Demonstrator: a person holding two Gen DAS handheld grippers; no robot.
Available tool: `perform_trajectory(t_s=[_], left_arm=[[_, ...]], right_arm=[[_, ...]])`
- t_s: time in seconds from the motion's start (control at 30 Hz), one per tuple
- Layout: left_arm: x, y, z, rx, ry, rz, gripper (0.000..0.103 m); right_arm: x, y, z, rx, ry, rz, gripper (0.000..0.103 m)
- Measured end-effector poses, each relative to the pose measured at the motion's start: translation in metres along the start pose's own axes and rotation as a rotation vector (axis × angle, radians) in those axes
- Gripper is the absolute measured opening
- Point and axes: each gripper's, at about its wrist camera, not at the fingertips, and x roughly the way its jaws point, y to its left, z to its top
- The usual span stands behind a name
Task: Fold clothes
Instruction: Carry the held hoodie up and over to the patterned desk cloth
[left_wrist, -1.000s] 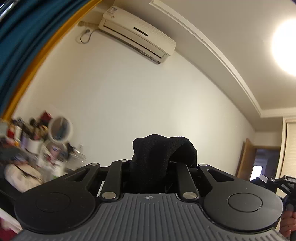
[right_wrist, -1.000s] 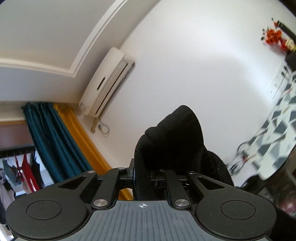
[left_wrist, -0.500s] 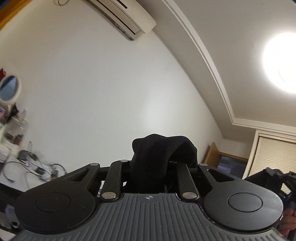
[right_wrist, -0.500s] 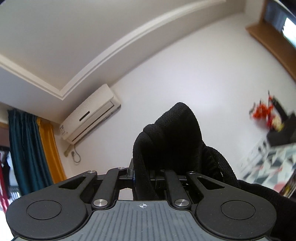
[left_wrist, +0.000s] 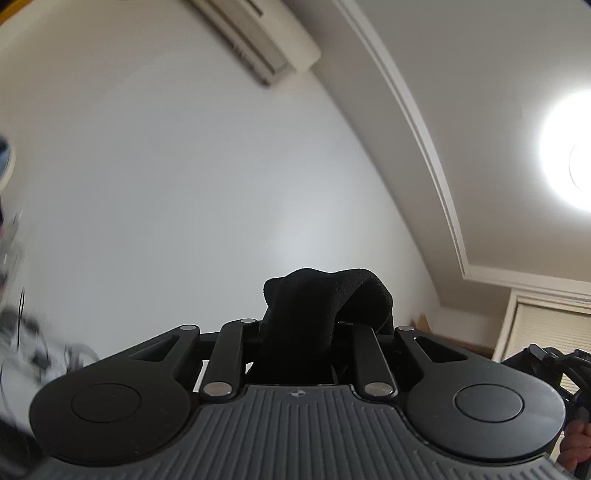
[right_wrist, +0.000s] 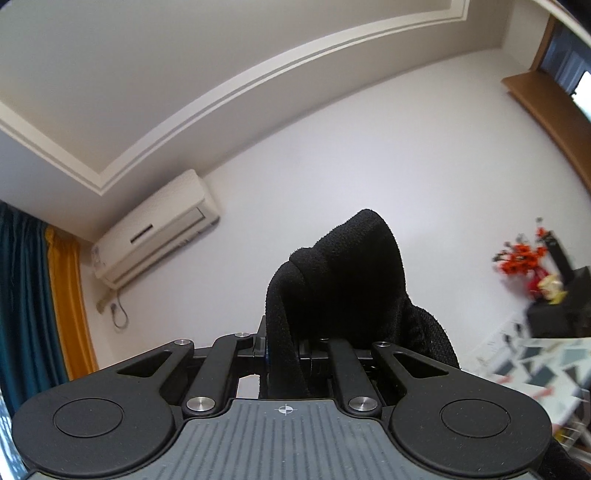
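Grippers (left_wrist: 299, 332) (right_wrist: 291, 343) clamped on black garment (right_wrist: 343, 280)

A plain white wall (left_wrist: 184, 192) fills most of both views and meets a pale ceiling (right_wrist: 155, 55) along stepped white moulding (left_wrist: 421, 122). A white air conditioner (right_wrist: 155, 232) hangs high on the wall, a cord dangling beneath it. Beside it hang an orange curtain (right_wrist: 68, 302) and a teal curtain (right_wrist: 22, 295). A round ceiling light (left_wrist: 569, 151) glows brightly. Wooden door trim (right_wrist: 543, 103) curves along the right wrist view, above blurred red flowers (right_wrist: 521, 258) and a patterned surface (right_wrist: 535, 365).
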Motion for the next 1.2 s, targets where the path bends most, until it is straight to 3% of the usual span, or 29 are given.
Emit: perform_trajectory(t_s=[0.13, 0.37, 0.53, 0.67, 0.73, 0.8, 0.87, 0.97, 1.07, 1.2], left_arm=[[0.038, 0.027, 0.044, 0.036, -0.107, 0.019, 0.019], [0.118, 0.041, 0.117, 0.204, -0.242, 0.097, 0.019], [0.206, 0.017, 0.1, 0.284, -0.276, 0.122, 0.019], [0.28, 0.02, 0.038, 0.33, -0.196, 0.17, 0.02], [0.323, 0.03, -0.009, 0.301, -0.139, 0.215, 0.02], [0.354, 0.042, -0.067, 0.245, -0.105, 0.298, 0.02], [0.375, 0.047, -0.141, 0.206, -0.112, 0.442, 0.02], [0.419, 0.063, -0.239, 0.103, 0.02, 0.589, 0.02], [0.481, 0.084, -0.311, 0.019, 0.219, 0.65, 0.02], [0.547, 0.092, -0.374, 0.065, 0.377, 0.699, 0.02]], right_arm=[[0.086, -0.008, 0.016, 0.014, -0.024, 0.088, 0.009], [0.223, -0.033, 0.026, 0.057, -0.044, 0.251, 0.009], [0.306, -0.081, 0.027, 0.097, -0.056, 0.283, 0.009], [0.362, -0.152, 0.021, 0.099, -0.032, 0.241, 0.009], [0.383, -0.2, 0.012, 0.113, -0.009, 0.202, 0.009], [0.398, -0.264, 0.002, 0.173, 0.024, 0.148, 0.009], [0.413, -0.328, -0.008, 0.232, 0.057, 0.094, 0.009], [0.431, -0.422, -0.024, 0.253, 0.113, -0.018, 0.009], [0.455, -0.513, -0.043, 0.287, 0.233, -0.176, 0.009], [0.477, -0.614, -0.074, 0.361, 0.332, -0.338, 0.009]])
